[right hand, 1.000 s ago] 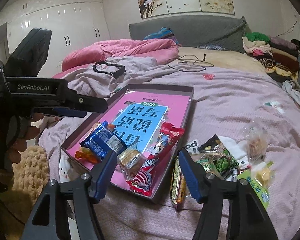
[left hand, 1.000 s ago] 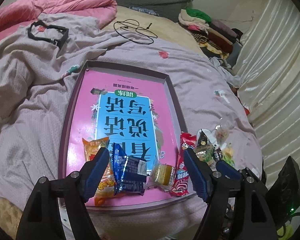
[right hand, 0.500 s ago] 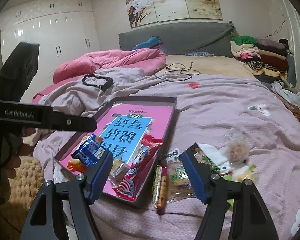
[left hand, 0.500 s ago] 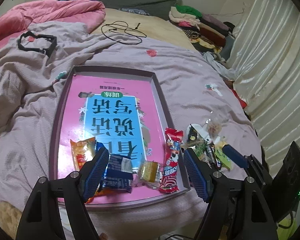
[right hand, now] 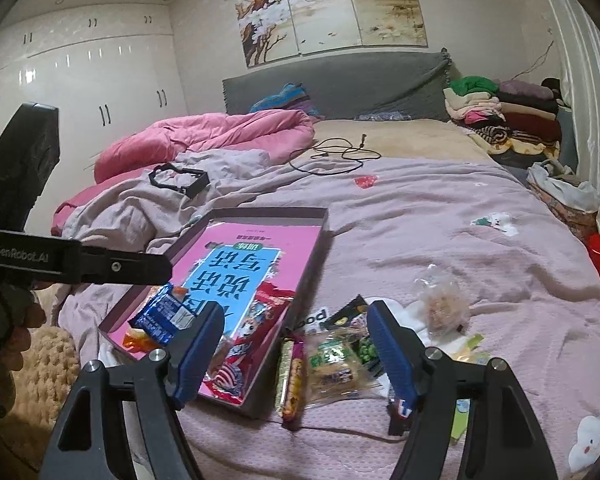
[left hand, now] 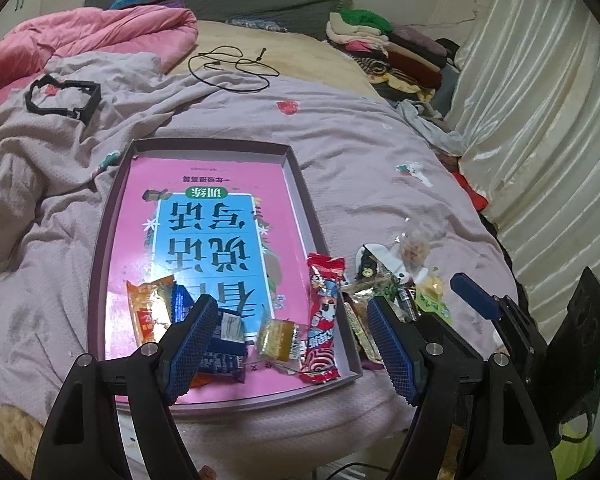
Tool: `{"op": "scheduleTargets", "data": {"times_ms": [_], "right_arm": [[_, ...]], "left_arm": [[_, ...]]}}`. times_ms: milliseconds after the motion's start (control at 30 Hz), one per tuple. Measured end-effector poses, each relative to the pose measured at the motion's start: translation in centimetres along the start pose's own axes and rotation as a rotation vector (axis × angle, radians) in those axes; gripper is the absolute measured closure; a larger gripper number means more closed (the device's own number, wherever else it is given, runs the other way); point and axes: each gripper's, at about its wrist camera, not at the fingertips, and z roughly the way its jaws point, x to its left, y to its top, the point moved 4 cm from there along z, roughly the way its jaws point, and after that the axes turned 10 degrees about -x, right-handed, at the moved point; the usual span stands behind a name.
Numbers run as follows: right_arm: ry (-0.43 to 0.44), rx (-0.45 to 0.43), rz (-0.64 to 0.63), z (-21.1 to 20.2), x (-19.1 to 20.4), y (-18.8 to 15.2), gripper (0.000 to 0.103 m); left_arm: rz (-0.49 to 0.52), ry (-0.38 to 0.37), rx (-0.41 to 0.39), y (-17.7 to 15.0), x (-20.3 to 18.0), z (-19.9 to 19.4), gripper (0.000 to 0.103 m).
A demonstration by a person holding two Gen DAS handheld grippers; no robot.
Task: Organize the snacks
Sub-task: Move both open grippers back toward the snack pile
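A shallow purple tray (left hand: 300, 184) lies on the bed with a pink and blue book (left hand: 204, 240) inside. At its near end lie an orange packet (left hand: 148, 312), a blue packet (left hand: 220, 340), a small yellow cake (left hand: 278, 338) and a red packet (left hand: 322, 320). My left gripper (left hand: 290, 344) hovers open above them, holding nothing. Loose snacks (left hand: 384, 276) are piled on the blanket right of the tray. My right gripper (right hand: 294, 348) hangs over the tray's corner (right hand: 260, 360) and a long snack stick (right hand: 290, 376). Its jaws are opening and the pads press on nothing.
A black plastic frame (left hand: 62, 96) and a black cable (left hand: 232, 68) lie farther up the bed. A pink quilt (left hand: 100, 32) is at the back left, folded clothes (left hand: 380, 44) at the back right, a curtain (left hand: 540, 120) along the right. A hand (right hand: 16, 320) holds the left gripper.
Both views have drawn back and up a little from the tray. The right gripper's jaws stand wider than before. The snacks in the tray have not moved.
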Motion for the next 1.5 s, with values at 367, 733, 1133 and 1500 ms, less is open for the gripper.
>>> {"op": "scheduleTargets", "data": {"times_ms": [367, 733, 1133, 1500], "right_arm": [[-0.064, -0.038, 0.040, -1.2, -2.8, 1.0, 0.029], [-0.134, -0.064, 0.121, -2.6, -7.4, 1.5, 0.029], [-0.219, -0.067, 0.198, -3.8, -12.1, 1.2, 0.029], [-0.236, -0.014, 0.235, -3.1, -13.2, 0.2, 0.029]], "left_arm": [[0.045, -0.016, 0.000, -0.1, -2.2, -0.4, 0.025], [0.102, -0.040, 0.018, -0.6, -4.8, -0.3, 0.025], [0.141, -0.074, 0.065, -1.8, -7.1, 0.6, 0.025], [0.159, -0.125, 0.139, -3.8, -9.4, 2.4, 0.025]]}}
